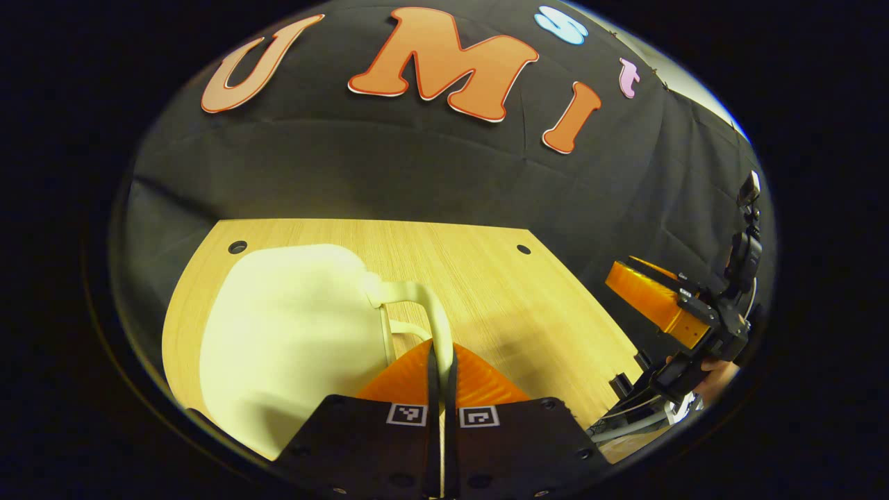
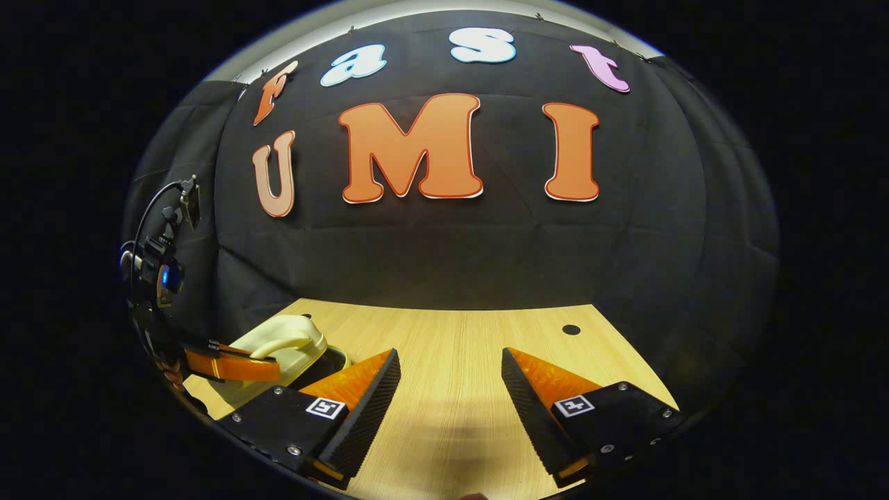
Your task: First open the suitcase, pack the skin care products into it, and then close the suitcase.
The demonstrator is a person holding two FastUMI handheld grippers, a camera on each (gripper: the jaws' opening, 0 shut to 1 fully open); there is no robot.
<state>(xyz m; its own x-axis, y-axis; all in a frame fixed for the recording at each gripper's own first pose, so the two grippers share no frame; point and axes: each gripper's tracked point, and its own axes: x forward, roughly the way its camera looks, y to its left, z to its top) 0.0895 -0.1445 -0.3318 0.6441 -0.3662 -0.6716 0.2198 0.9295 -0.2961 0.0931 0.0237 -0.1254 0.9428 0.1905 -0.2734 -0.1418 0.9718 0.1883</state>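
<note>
A cream hard-shell suitcase (image 1: 292, 333) lies on the wooden table (image 1: 500, 285), left of centre in the left gripper view. Its curved handle (image 1: 420, 295) runs down between my left gripper's (image 1: 442, 357) orange fingers, which are shut on it. In the right gripper view the suitcase (image 2: 285, 344) sits at the lower left, and my left gripper (image 2: 229, 366) clamps its handle from the left. A dark gap shows under the shell's near edge there. My right gripper (image 2: 450, 389) stands open over bare table with nothing between its fingers. It also appears at the far right of the left gripper view, right gripper (image 1: 656, 298).
The table (image 2: 451, 340) has small round holes (image 2: 571, 329) near its back corners. Black cloth wall rises right behind the table's far edge. A hand (image 1: 715, 371) holds the right gripper beyond the table's right edge.
</note>
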